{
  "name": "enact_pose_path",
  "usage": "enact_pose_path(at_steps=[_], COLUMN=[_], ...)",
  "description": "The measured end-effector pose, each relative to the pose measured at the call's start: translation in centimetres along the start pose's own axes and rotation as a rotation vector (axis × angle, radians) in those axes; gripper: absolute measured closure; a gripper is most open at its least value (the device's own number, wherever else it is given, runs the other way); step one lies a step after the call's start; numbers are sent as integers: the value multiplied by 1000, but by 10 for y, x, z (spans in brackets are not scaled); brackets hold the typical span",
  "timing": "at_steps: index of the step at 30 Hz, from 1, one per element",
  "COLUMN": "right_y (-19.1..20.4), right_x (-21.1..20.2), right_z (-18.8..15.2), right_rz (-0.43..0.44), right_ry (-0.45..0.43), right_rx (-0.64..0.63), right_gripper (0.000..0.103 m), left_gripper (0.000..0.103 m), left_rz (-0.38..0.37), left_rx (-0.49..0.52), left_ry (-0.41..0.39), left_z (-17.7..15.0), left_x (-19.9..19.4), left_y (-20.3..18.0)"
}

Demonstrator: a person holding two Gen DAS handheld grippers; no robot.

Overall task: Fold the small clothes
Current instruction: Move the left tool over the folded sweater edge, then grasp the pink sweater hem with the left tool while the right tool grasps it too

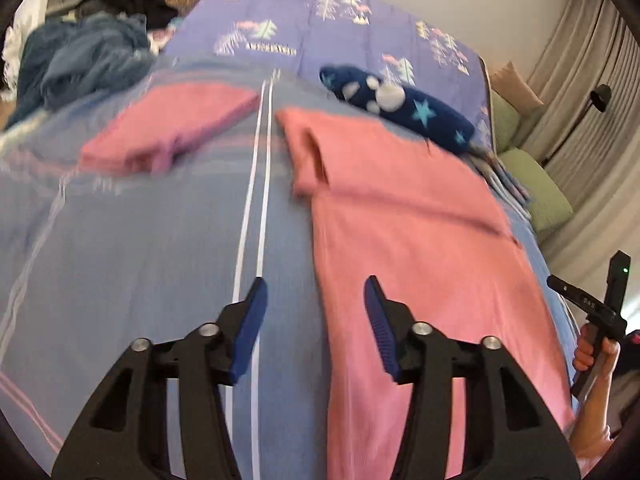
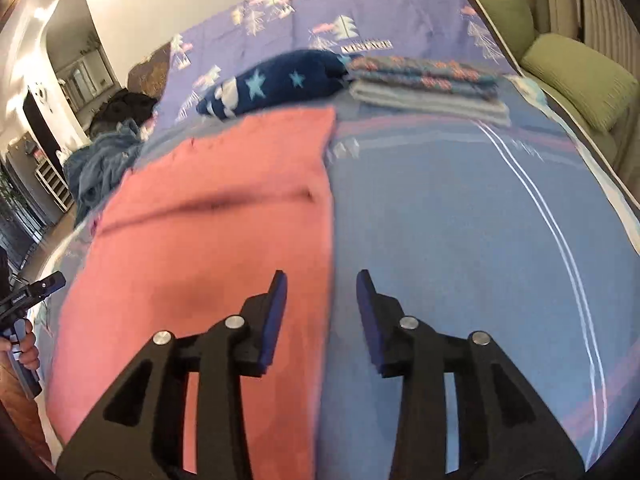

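Lying flat on the bed [image 1: 120, 260], the pink garment [image 1: 420, 240] looks soft, light and floppy; pinching a corner or hem would suit best. Both the left claw [image 1: 316, 292] and right claw [image 2: 322, 284] hang open, empty, above it.

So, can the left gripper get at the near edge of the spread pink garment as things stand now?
Probably yes. The left gripper is open and empty, the spread pink garment lies flat just beyond its right finger, and nothing lies between them on the bedspread.
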State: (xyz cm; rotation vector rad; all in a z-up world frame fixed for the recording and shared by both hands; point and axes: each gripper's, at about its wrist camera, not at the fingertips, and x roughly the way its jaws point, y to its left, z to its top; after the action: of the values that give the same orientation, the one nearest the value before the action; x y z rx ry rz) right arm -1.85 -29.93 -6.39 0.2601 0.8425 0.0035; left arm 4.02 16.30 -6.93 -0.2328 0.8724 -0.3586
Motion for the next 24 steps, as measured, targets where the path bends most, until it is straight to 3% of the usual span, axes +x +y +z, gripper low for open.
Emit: enact_pose_path(at_steps=[3, 9, 18, 24], right_y=[-7, -9, -13, -21], right_x=[-14, -41, -75, -97], right_z=[-23, -58, -99, -127], right_rz=[22, 98, 197, 296], right_ry=[39, 65, 96, 124], right_rx=[27, 65, 87, 133], right_gripper=[66, 65, 65, 65], left_gripper=[46, 39, 39, 48], left_rz=[-26, -23, -219, -256], left_rx=[64, 194, 130, 102], left_ry=[59, 55, 86, 77], left_z=[-26, -69, -109, -133], left_x=[-8, -26, -58, -74], left_y=[-13, -33, -31, -32])
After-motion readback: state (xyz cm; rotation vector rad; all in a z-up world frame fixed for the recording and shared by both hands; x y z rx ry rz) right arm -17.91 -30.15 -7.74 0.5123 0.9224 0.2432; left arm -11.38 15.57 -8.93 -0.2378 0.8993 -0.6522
